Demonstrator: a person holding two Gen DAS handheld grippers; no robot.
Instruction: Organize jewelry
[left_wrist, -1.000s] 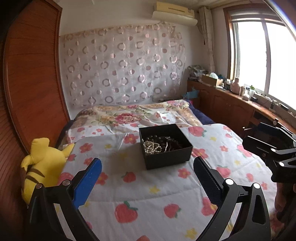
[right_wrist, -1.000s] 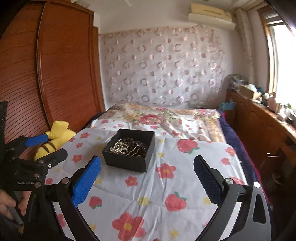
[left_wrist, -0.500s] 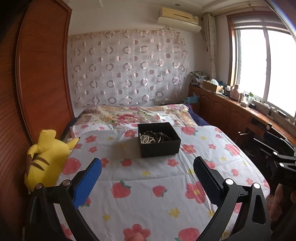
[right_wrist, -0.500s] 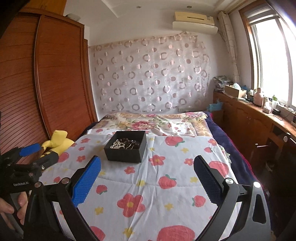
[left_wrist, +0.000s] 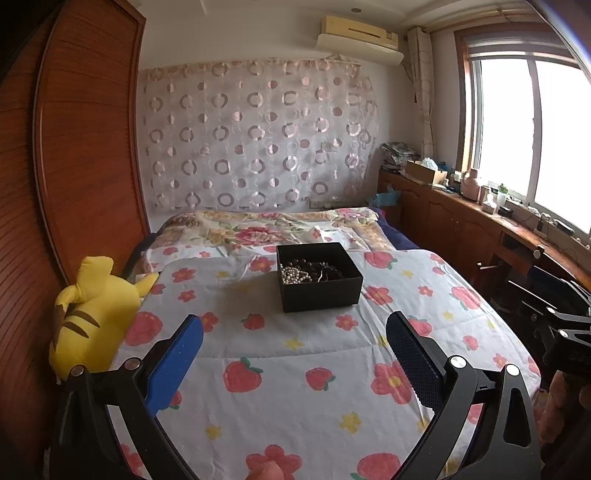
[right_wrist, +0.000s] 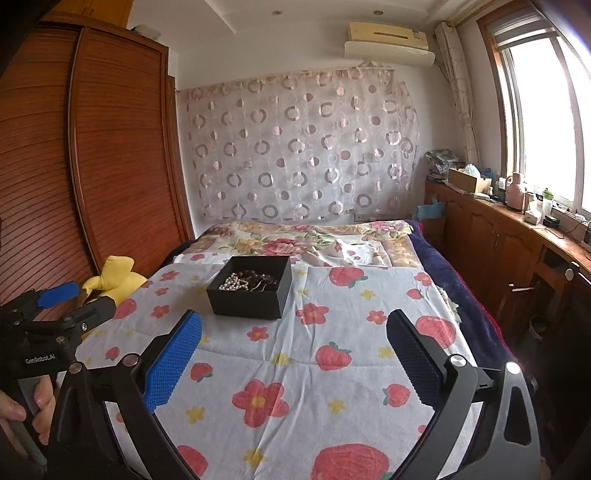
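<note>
Black box (left_wrist: 318, 275) on bedspread (left_wrist: 295, 354): pearl strand (left_wrist: 291, 274), dark beads (left_wrist: 317, 266), probably tangled; light, limp, slippery—pinch one loop. Left gripper (left_wrist: 294, 341), right gripper (right_wrist: 294, 341) spread, empty.

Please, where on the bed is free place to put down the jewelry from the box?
The quilt is bare between the box and both open grippers, left and right. Also bare right of the box toward the bed edge. Tighter at the left, by the yellow plush.
</note>
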